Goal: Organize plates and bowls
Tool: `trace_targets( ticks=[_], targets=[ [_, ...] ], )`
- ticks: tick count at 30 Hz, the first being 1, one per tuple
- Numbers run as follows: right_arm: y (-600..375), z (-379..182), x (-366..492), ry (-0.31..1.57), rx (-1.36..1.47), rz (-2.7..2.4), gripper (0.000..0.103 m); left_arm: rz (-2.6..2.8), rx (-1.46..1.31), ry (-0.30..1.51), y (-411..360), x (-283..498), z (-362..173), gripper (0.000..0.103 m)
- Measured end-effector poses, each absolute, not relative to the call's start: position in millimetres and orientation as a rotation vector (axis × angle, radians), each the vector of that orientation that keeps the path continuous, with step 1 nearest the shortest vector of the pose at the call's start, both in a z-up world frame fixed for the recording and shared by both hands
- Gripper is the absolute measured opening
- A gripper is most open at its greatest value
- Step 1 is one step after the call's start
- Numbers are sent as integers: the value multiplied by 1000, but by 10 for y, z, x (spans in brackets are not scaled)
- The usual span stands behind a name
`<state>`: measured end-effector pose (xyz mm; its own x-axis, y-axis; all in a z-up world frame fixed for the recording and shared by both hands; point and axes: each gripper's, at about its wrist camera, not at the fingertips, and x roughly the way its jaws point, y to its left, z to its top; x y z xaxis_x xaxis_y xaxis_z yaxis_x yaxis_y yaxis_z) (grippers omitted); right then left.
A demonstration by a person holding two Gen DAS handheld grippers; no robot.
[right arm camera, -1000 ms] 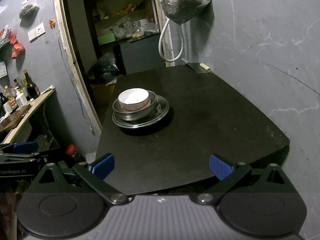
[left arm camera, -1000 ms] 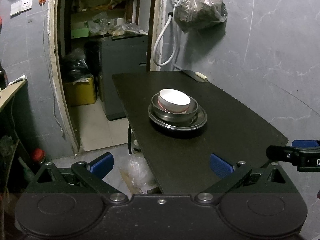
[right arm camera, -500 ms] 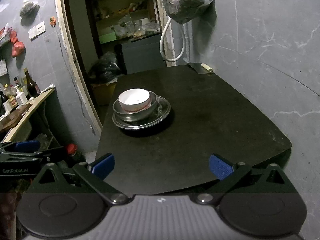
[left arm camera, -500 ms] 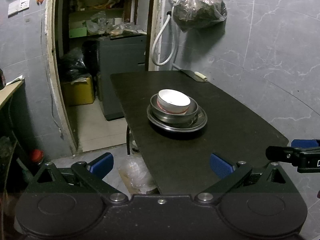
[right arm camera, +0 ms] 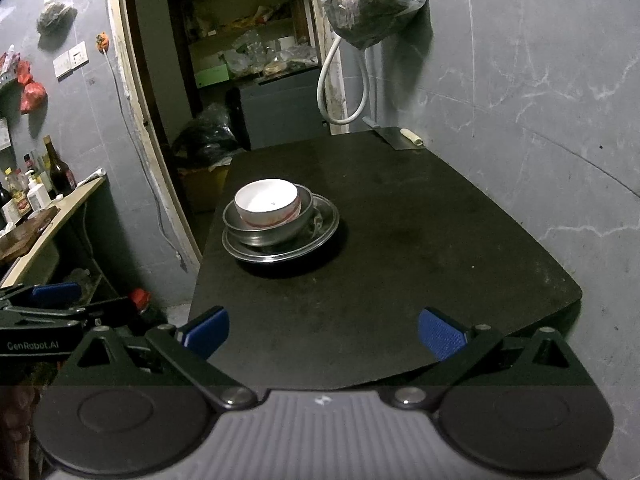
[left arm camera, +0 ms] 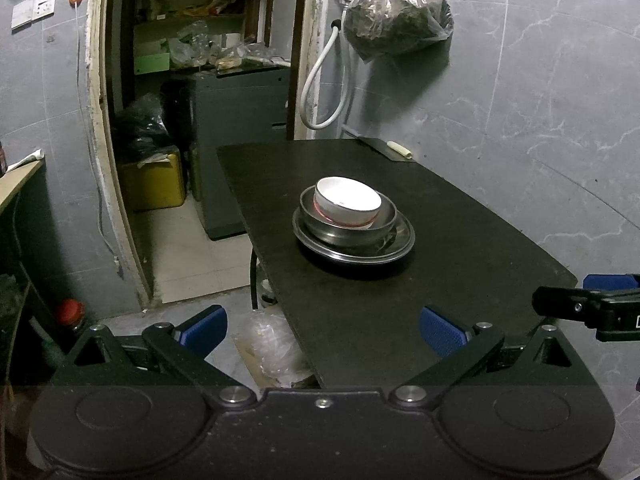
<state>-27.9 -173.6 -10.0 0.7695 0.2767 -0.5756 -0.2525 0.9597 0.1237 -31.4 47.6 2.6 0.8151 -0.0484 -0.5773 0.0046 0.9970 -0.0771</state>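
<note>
A white bowl [left arm camera: 347, 202] with a red band sits inside a steel bowl [left arm camera: 384, 224], which sits on a steel plate [left arm camera: 402, 242] on the black table [left arm camera: 460, 240]. The same stack shows in the right wrist view: white bowl [right arm camera: 267, 202], steel bowl [right arm camera: 240, 224], steel plate [right arm camera: 326, 226]. My left gripper [left arm camera: 322, 330] is open and empty, held back at the table's near left edge. My right gripper [right arm camera: 324, 330] is open and empty over the table's near edge. Both are well short of the stack.
A dark board with a pale handle [right arm camera: 412, 136] lies at the table's far right corner. A bag [left arm camera: 396, 12] and a white hose [left arm camera: 320, 88] hang on the wall. A doorway opens at left, with a shelf of bottles [right arm camera: 40, 188].
Both grippers have drifted slightly; the stack and table look a little shifted in view. The jaws stay open and the stack has not moved.
</note>
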Motion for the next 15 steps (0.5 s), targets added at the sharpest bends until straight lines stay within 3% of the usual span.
trace_targets(
  ticks=[15],
  targets=[
    [-1713, -90, -245, 637, 32, 291, 103, -28, -89, 626, 506, -297, 1, 102]
  ],
)
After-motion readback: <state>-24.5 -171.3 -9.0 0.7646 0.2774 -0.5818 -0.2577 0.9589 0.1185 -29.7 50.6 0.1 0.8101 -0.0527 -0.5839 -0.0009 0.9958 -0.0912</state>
